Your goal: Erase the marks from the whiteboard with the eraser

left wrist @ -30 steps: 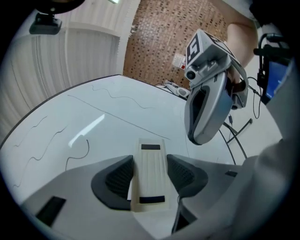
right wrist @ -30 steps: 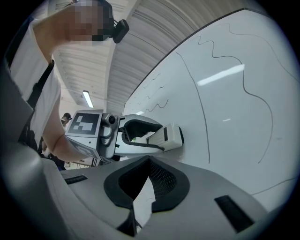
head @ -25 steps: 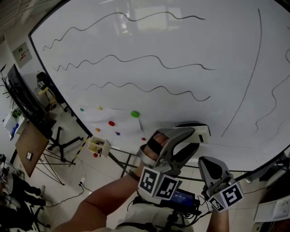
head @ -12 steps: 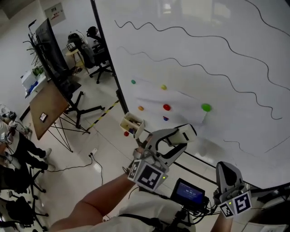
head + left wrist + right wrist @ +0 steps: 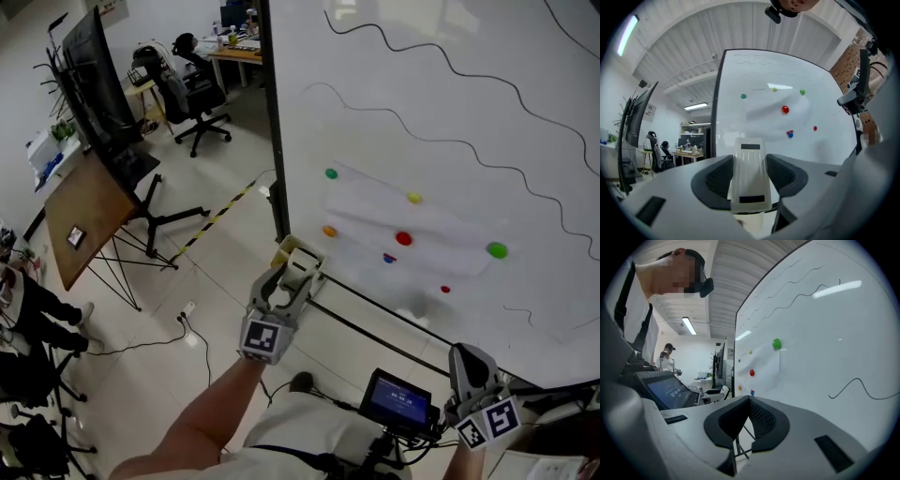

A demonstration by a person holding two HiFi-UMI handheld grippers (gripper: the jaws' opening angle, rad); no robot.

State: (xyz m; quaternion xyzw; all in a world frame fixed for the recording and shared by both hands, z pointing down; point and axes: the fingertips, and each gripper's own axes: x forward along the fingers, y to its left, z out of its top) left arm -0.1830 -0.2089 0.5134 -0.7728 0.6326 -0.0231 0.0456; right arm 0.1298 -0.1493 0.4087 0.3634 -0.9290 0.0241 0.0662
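Left gripper clamped on eraser; right gripper closed, empty. Magnets (coloured) dot whiteboard; chair left of it.

Grey left tongs and right tongs carry square-marker cubes.

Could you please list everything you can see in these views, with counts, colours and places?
whiteboard: one, white, upright on the right.
wavy lines: several, black, across the whiteboard.
magnets: seven, green, yellow, orange, red, blue, low on the whiteboard.
office chair: one, black, beyond the board's left edge.
wooden board: one, brown, on a tripod at left.
eraser: one, off-white, off the board.
left gripper: one, grey, shut on the eraser.
right gripper: one, grey, shut, empty, bottom right.
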